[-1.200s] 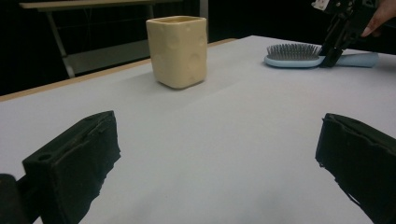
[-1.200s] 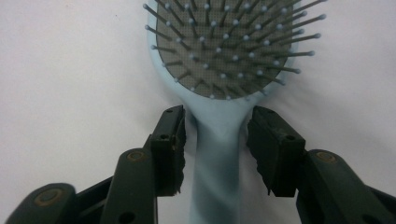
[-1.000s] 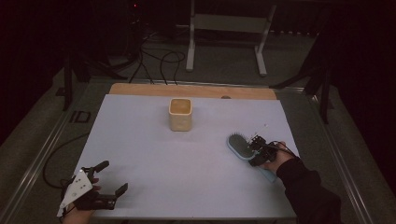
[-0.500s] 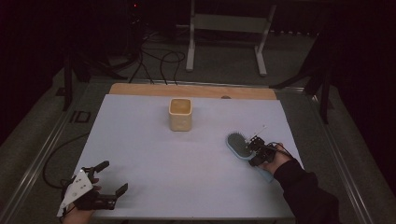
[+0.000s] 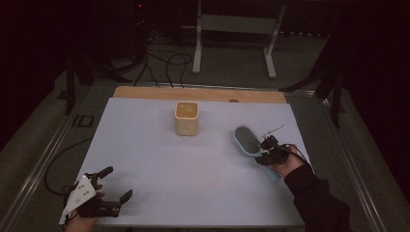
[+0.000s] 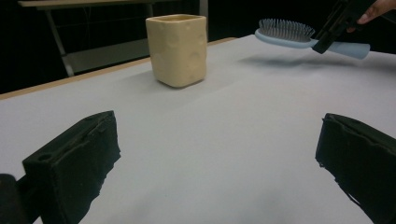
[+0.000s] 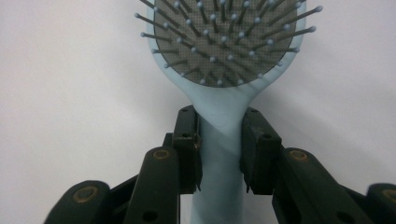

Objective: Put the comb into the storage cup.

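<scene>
A light blue hairbrush (image 5: 245,139) with dark bristles facing up is held just above the white table top (image 5: 193,179), throwing a shadow beneath it. My right gripper (image 5: 265,150) has just been closing and is shut on the brush's handle (image 7: 219,154), right below the head (image 7: 224,42). In the left gripper view the brush (image 6: 287,35) and the right gripper (image 6: 336,23) hang at the far right. A cream square cup (image 5: 186,118) (image 6: 177,44) stands upright near the table's middle back. My left gripper (image 5: 117,182) (image 6: 219,154) rests open at the near left corner, with nothing between its jaws.
A wooden strip (image 5: 198,93) runs along the table's far edge. Behind it are a metal stand (image 5: 234,29) and cables (image 5: 164,63) on the floor. A cable (image 5: 55,169) trails off the table's left side.
The right gripper's jaws have come together on the brush handle, and the brush has risen slightly off the table. The left gripper has stayed put.
</scene>
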`<state>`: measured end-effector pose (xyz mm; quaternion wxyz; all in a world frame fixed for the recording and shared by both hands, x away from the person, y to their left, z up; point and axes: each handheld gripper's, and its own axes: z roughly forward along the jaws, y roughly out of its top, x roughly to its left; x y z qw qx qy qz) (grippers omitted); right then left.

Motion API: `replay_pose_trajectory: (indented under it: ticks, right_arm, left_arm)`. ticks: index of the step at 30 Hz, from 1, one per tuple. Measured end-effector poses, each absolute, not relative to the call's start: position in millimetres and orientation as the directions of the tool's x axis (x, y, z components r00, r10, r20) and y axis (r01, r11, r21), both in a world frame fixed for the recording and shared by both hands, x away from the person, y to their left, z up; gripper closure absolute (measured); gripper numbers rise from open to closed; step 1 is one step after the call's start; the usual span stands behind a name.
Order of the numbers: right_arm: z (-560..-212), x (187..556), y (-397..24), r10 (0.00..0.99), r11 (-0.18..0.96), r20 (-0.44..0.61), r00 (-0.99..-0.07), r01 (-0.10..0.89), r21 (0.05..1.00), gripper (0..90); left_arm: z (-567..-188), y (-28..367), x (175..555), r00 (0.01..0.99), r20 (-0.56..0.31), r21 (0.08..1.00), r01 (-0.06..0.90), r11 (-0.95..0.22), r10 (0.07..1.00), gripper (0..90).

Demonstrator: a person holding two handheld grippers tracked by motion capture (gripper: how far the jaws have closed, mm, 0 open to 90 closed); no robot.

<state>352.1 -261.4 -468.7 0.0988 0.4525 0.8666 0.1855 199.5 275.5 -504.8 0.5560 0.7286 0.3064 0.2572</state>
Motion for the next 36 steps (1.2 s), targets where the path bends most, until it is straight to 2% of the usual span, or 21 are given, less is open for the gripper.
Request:
replay_pose_trajectory:
  ticks: [18, 36]
  right_arm:
    - [-454, 348, -245, 0.799, 0.475, 0.063, -0.598, 0.692, 0.543, 70.4]
    - [-428, 350, -230, 0.779, 0.441, 0.061, -0.623, 0.616, 0.653, 70.3]
  left_arm:
    - [-505, 276, 200, 0.680, 0.029, 0.968, 0.164, -0.191, 0.733, 0.0]
    - [-505, 276, 200, 0.679, 0.026, 0.968, 0.166, -0.188, 0.734, 0.0]
